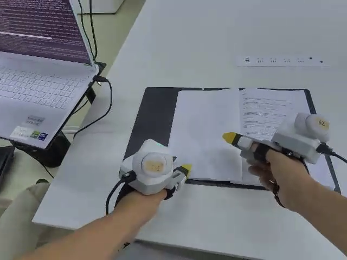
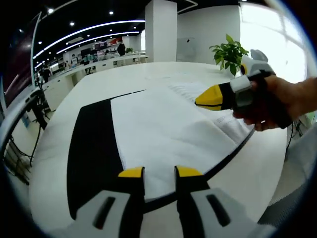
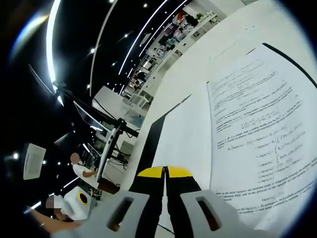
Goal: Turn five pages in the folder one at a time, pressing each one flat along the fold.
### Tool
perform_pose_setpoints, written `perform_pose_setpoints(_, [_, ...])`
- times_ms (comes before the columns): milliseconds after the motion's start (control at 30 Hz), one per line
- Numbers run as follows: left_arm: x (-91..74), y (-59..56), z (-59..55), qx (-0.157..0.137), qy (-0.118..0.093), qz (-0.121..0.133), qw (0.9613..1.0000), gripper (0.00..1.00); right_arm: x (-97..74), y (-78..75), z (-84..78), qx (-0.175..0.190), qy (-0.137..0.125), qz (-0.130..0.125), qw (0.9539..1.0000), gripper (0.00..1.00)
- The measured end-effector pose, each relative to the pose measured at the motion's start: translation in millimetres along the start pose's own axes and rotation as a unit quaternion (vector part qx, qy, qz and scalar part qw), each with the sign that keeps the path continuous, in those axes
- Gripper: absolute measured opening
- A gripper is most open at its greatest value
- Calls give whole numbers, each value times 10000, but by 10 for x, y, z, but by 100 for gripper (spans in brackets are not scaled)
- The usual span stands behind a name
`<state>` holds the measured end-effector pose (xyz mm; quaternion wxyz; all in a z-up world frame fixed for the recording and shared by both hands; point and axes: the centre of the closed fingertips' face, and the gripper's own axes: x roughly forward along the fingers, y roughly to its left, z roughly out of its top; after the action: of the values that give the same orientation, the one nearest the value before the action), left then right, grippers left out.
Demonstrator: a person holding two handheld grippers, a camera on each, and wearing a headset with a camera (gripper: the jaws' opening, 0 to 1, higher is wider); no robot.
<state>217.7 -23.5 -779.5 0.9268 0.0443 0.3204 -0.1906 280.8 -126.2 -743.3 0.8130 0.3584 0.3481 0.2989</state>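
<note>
Right fingers (image 3: 179, 172) clenched empty, left fingers (image 2: 132, 172) slightly parted, I'd pinch the light, floppy printed page (image 1: 267, 112) at its 3 o'clock edge.

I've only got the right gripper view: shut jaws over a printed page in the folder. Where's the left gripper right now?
Observer: The left gripper is at the near edge of the folder, pointing across the blank page.
Operator: Are its jaws open?
Observer: Yes, its own view shows them slightly apart with nothing between them.
Operator: Anything off to that side I should know about?
Observer: An open laptop sits left of the folder, its screen lit.
</note>
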Motion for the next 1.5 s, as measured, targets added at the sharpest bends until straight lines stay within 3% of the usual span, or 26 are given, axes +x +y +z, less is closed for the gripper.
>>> perform_pose_setpoints(133, [26, 1, -90, 60, 90, 50, 9999, 22, 7, -52, 68, 114, -10, 5, 9999, 0])
perform_pose_setpoints(500, [19, 16, -92, 98, -127, 124, 9998, 22, 152, -224, 204, 849, 26, -16, 9964, 0])
perform_pose_setpoints(700, [17, 17, -86, 105, -170, 121, 9997, 22, 268, -337, 308, 1165, 32, -182, 9930, 0])
perform_pose_setpoints(833, [16, 14, -81, 98, -192, 125, 9997, 22, 315, -470, 291, 1326, 106, -340, 9905, 0])
perform_pose_setpoints(867, [19, 16, -83, 79, -196, 129, 9997, 22, 327, -441, 298, 1513, 114, -184, 9882, 0])
perform_pose_setpoints(900, [21, 17, -84, 81, -197, 129, 9997, 22, 337, -465, 320, 1618, 70, -199, 9866, 0])
perform_pose_setpoints(967, [21, 19, -87, 79, -214, 128, 9997, 22, 365, -461, 354, 1564, 55, -175, 9875, 0])
perform_pose_setpoints(1100, [23, 28, -93, 72, -245, 128, 9996, 22, 451, -519, 519, 1928, -270, -212, 9806, 0])
perform_pose_setpoints(1167, [25, 30, -97, 77, -251, 129, 9996, 22, 508, -537, 566, 2162, -307, -151, 9757, 0])
perform_pose_setpoints(1500, [10, 41, -106, 81, -347, 156, 9992, 21, 718, -661, 860, 2593, -794, -258, 9622, 0])
